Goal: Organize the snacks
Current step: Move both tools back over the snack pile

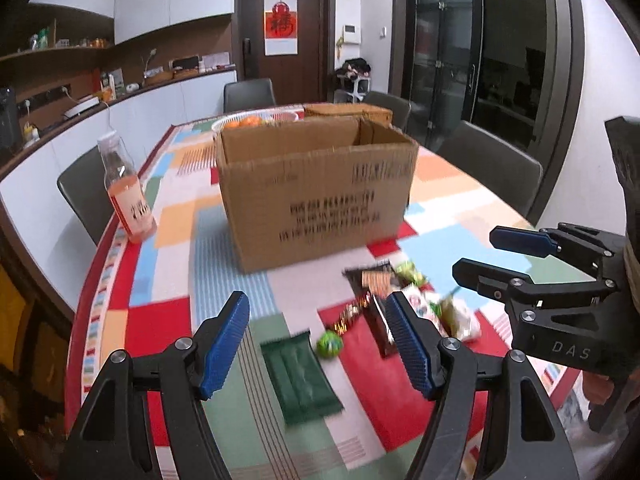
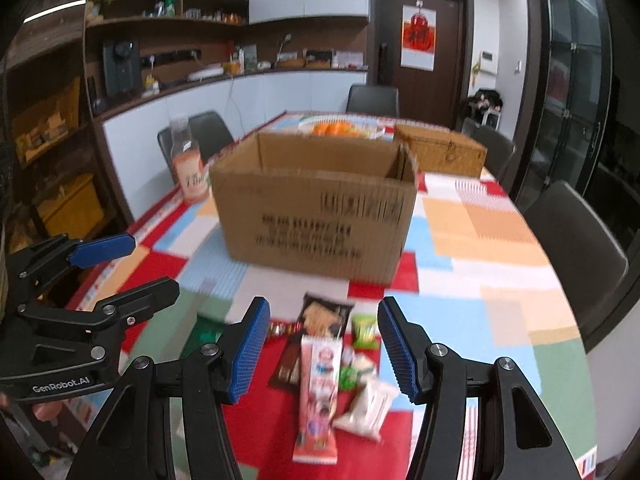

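An open cardboard box [image 1: 316,184] stands mid-table, also in the right wrist view [image 2: 316,208]. Several snack packets lie in front of it: a dark green packet [image 1: 300,376], a small green ball candy [image 1: 329,344], a dark brown packet [image 2: 316,340], a pink-and-white packet [image 2: 318,392], a white packet [image 2: 368,404] and a small green packet [image 2: 365,332]. My left gripper [image 1: 320,344] is open above the green packet and the candy. My right gripper [image 2: 322,348] is open above the pink packet; it also shows in the left wrist view [image 1: 480,256]. Both are empty.
A bottle of orange drink [image 1: 126,196] stands at the table's left edge. A basket of oranges [image 2: 340,128] and a wicker box [image 2: 440,150] sit behind the cardboard box. Dark chairs [image 2: 576,248] surround the patchwork-cloth table [image 2: 480,280].
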`<state>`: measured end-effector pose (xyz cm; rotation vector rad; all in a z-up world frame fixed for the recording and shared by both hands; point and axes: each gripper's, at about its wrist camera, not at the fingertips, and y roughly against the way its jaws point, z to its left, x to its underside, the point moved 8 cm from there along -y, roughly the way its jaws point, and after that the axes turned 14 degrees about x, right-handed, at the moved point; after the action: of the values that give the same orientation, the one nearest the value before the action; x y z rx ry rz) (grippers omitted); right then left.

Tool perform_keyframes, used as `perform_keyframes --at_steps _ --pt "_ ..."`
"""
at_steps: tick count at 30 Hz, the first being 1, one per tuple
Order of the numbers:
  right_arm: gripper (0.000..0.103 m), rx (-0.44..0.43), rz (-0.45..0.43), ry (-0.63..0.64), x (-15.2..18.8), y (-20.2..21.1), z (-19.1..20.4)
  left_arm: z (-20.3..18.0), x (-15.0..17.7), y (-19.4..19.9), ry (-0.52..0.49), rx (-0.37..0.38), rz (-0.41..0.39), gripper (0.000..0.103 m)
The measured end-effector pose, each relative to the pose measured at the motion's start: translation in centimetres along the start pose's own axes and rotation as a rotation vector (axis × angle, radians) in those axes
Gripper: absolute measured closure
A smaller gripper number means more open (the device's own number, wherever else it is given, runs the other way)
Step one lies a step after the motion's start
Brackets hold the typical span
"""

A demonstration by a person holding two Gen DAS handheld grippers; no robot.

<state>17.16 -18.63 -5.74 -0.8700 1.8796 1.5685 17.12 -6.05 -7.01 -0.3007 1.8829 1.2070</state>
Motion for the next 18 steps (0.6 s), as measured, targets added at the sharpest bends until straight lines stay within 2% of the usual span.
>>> perform_keyframes --at_steps 8,18 --pt "0.046 0.028 0.072 0.042 4.1 -0.5 0.9 -0.1 3.1 -0.8 -0.039 -0.018 0.055 0.033" --pt "0.046 0.019 0.159 0.072 6.4 -2.5 1.4 0.4 5.7 -4.0 -0.077 -0.015 0.131 0.035"
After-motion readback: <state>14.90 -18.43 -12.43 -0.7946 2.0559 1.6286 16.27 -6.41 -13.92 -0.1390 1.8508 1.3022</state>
